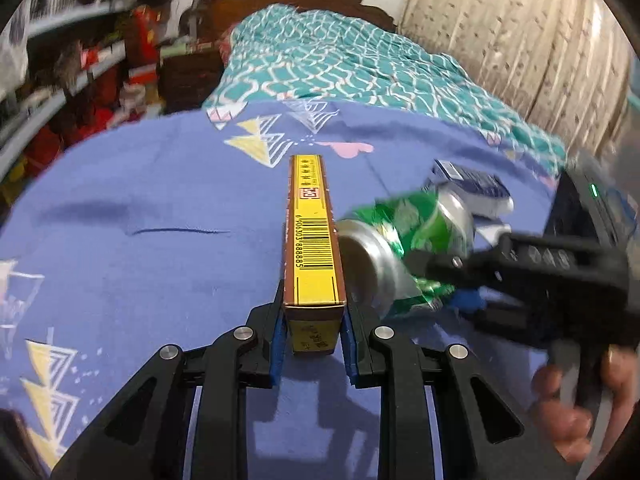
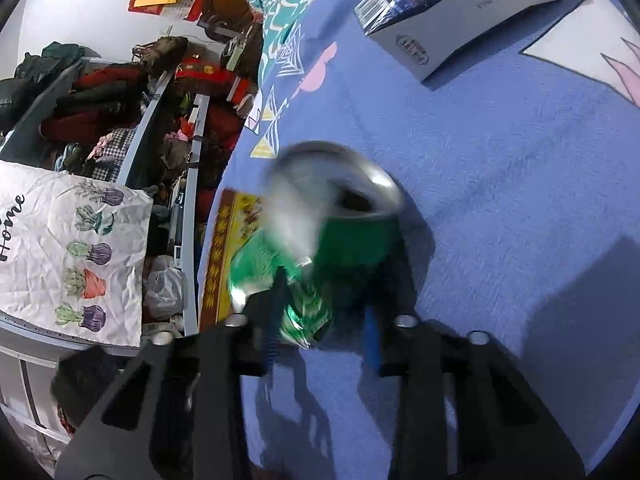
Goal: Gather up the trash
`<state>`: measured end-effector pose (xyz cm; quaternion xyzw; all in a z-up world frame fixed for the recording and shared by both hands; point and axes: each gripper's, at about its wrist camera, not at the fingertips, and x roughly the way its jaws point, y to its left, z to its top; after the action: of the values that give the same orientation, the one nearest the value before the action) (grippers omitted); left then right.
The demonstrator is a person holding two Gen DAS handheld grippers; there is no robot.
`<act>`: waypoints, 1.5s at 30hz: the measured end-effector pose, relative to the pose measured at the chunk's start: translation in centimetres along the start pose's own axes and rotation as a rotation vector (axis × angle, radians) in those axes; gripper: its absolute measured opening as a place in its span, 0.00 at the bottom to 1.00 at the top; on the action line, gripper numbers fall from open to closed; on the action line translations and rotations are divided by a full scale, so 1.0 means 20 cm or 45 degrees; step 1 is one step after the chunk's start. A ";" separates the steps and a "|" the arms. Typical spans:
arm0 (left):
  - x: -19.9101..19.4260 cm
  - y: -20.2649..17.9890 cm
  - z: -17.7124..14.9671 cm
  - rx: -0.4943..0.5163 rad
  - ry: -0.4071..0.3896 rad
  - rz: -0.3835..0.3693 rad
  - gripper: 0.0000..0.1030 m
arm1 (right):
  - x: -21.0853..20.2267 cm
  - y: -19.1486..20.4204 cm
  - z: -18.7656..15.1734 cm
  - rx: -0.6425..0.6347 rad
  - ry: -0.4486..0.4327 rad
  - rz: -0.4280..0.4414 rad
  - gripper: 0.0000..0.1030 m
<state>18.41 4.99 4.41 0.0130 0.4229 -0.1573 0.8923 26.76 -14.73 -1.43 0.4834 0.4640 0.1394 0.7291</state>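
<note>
A crushed green can point(image 1: 404, 236) is seen lying on its side on the blue bed sheet point(image 1: 140, 208), its open silver end turned toward a long yellow box point(image 1: 314, 232) and touching or nearly touching that box's side. The can is blurred in the right wrist view point(image 2: 320, 240), where it sits between the blue pads of the right tongs point(image 2: 320, 344), which are closed in around its dented lower part; firm pressing of the pads cannot be confirmed through the blur. The yellow box is clamped at its near end between the blue pads of the left tongs point(image 1: 314, 332), with its barcode face turned up. A white and dark blue carton point(image 2: 452, 12) is laid on the sheet beyond the can, apart from it. The right tongs are held by a hand point(image 1: 576, 400) at the frame edge. A teal patterned blanket point(image 1: 340, 64) is spread farther up the bed, and crowded shelves point(image 2: 132, 140) are seen alongside.
</note>
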 end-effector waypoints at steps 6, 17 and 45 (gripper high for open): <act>-0.16 -0.02 -0.19 -0.024 0.001 -0.091 0.21 | -0.21 0.02 -0.13 -0.168 0.044 0.024 0.18; -0.24 -0.19 -0.43 0.025 0.024 0.141 0.21 | -0.49 -0.06 -0.51 -0.395 0.036 0.002 0.17; -0.17 -0.19 -0.49 -0.007 0.090 0.245 0.33 | -0.60 0.06 -0.66 -0.698 -0.141 -0.241 0.20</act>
<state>7.89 3.76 1.03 0.0567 0.4514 -0.0693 0.8878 10.04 -14.38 4.61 0.2299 0.4114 0.1644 0.8665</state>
